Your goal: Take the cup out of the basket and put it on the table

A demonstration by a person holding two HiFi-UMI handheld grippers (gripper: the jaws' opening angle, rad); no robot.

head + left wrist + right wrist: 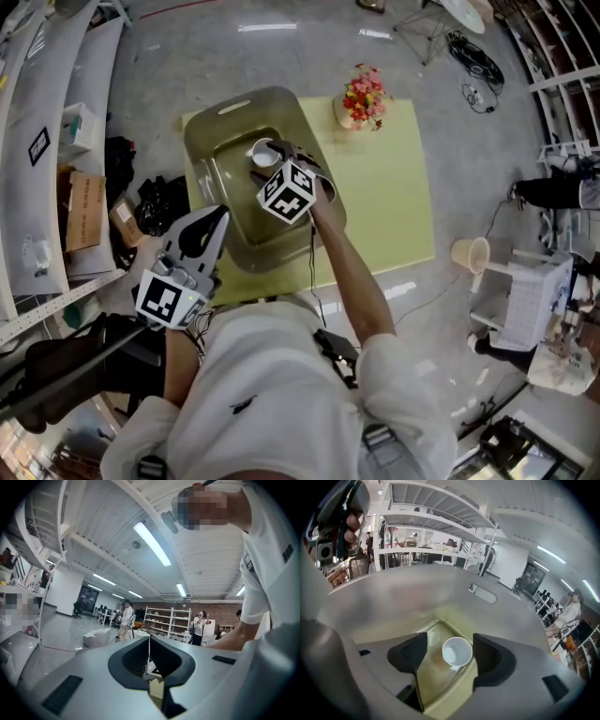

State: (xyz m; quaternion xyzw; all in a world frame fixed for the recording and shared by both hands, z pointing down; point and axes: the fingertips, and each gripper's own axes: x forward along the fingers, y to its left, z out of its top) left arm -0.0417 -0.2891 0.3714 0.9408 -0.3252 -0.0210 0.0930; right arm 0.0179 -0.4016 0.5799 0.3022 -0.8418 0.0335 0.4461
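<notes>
The cup (263, 152) is plain white, and the basket (202, 141) is murky olive-green. The tabletop (394, 197) is pale yellow-green, and the flowers (364, 94) at its far edge are red, pink and yellow. The left gripper (221, 214) and right gripper (450, 654) are light grey with black pads. Their marker cubes (287, 192) are white with black squares.

High walls of the basket (202, 145) ring the cup (264, 152) at centre frame, leaving access from above only. To its right the table (394, 197) lies open below the flowers (366, 94).
</notes>
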